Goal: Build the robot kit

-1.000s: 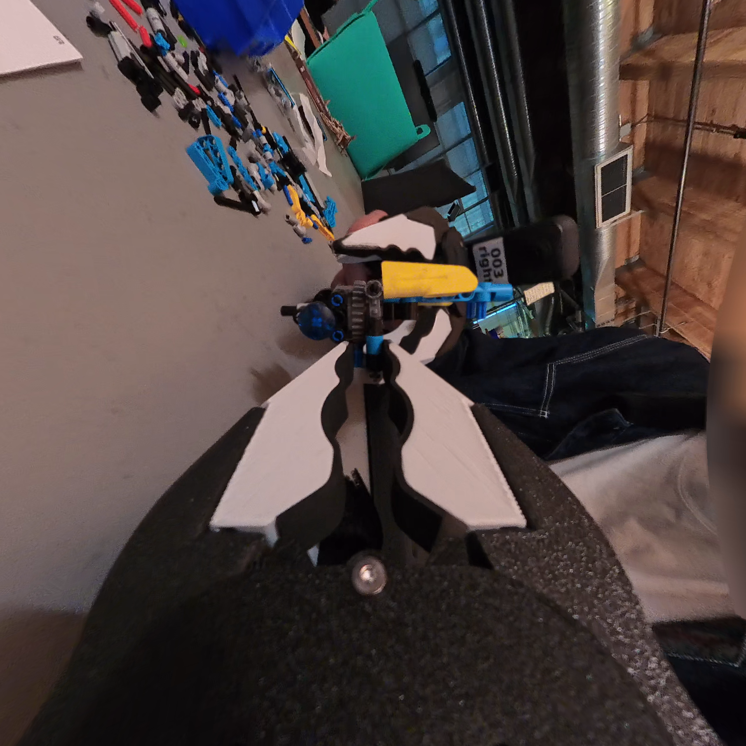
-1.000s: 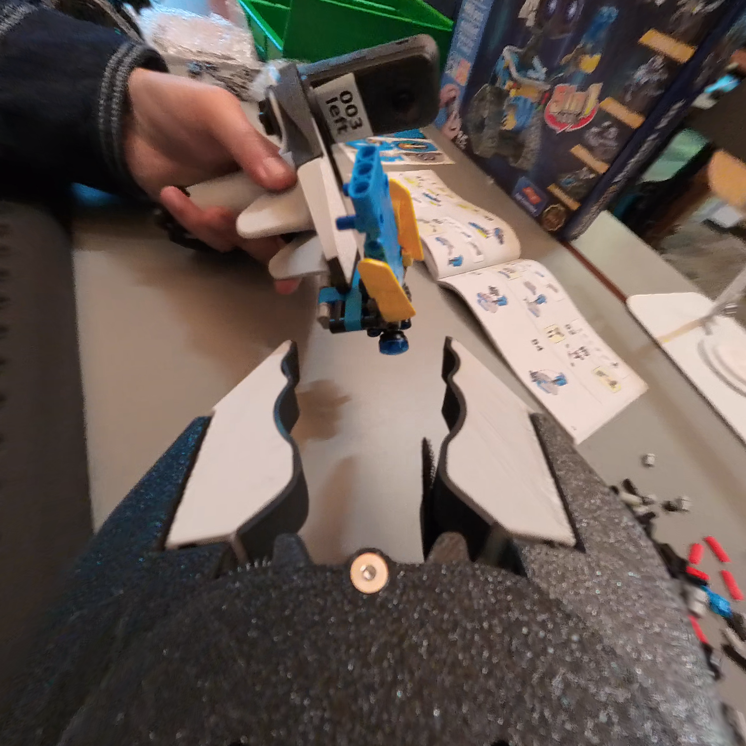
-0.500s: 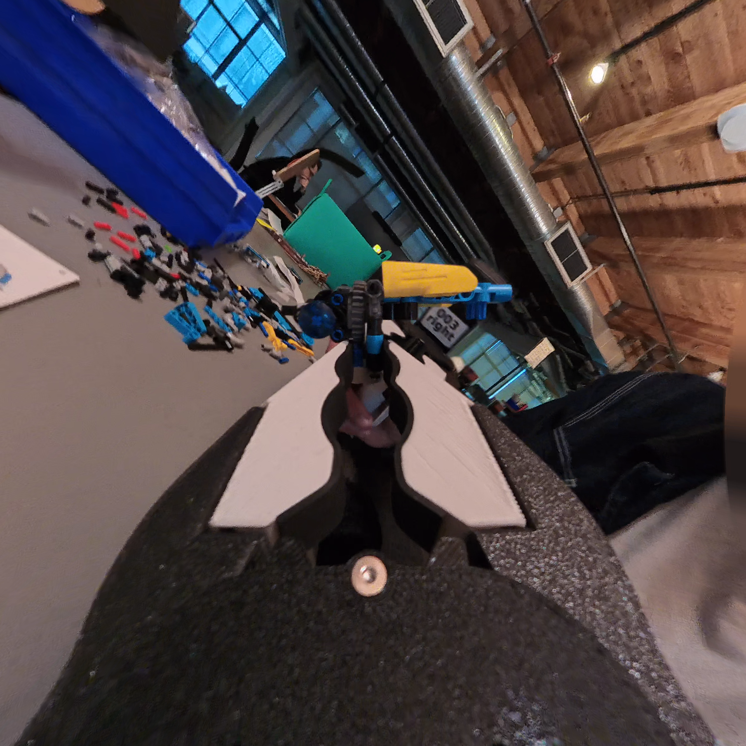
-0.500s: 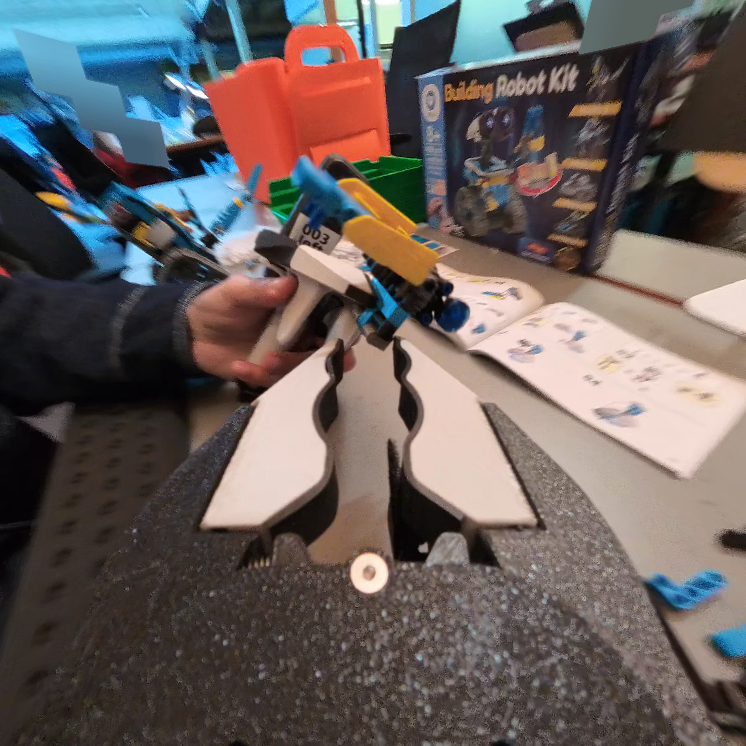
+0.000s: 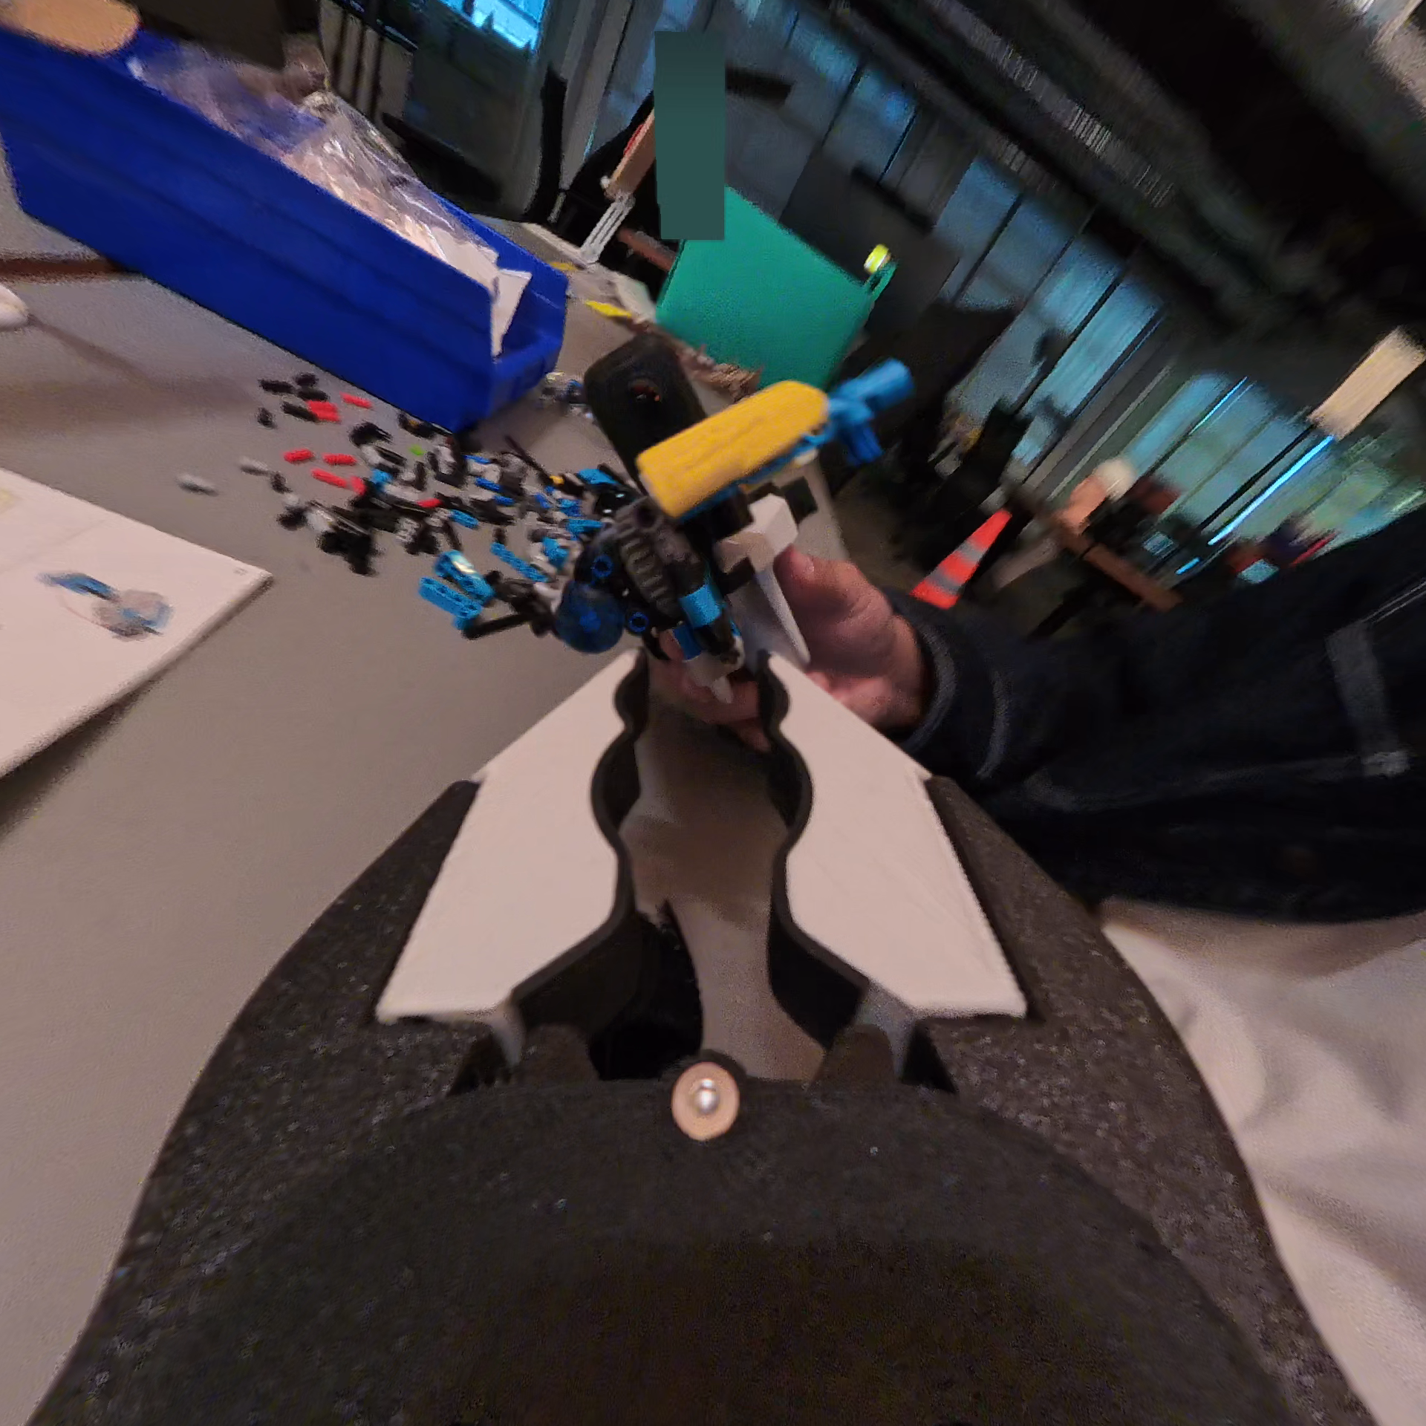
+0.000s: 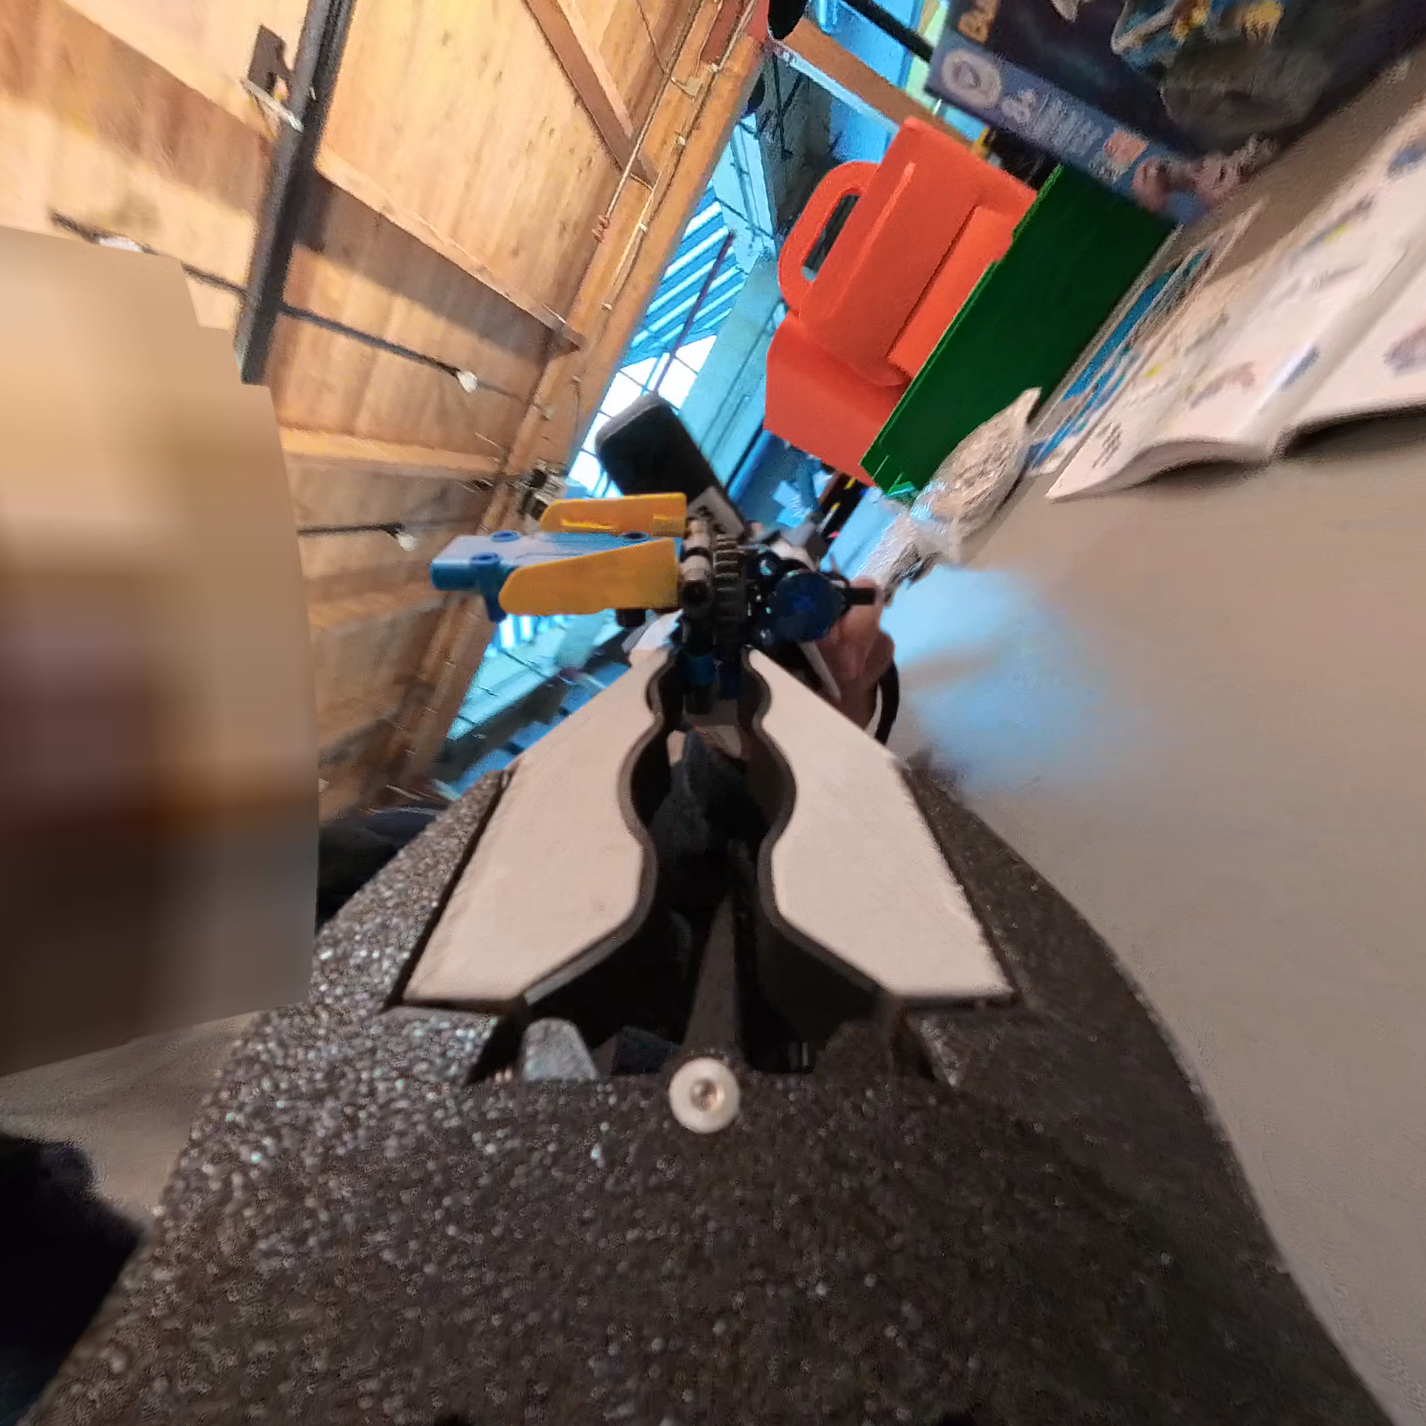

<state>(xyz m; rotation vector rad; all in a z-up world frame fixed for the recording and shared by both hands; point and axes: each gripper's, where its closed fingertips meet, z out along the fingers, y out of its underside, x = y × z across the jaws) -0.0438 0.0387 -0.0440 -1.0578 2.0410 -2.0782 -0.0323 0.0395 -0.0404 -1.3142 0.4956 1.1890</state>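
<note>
The right gripper (image 6: 706,679) is closed to a narrow slot, its white, wavy-edged fingers pinching the blue-and-black stem of a small brick-built model (image 6: 694,586) held in the air: smooth yellow panels, a toothed black gear, a glossy blue ball. Just below the model, the left gripper (image 5: 698,671) stands parted and empty. Beyond the model, small plastic pieces (image 5: 401,494) litter the matte grey table (image 5: 231,772) before a blue bin (image 5: 270,231).

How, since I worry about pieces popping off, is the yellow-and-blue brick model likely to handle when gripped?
Probably light and stiff: the right gripper holds the brick model by its narrow base alone. Likely fragile at joints: yellow panels and a gear stick out. It may pivot, being clamped off-centre.
</note>
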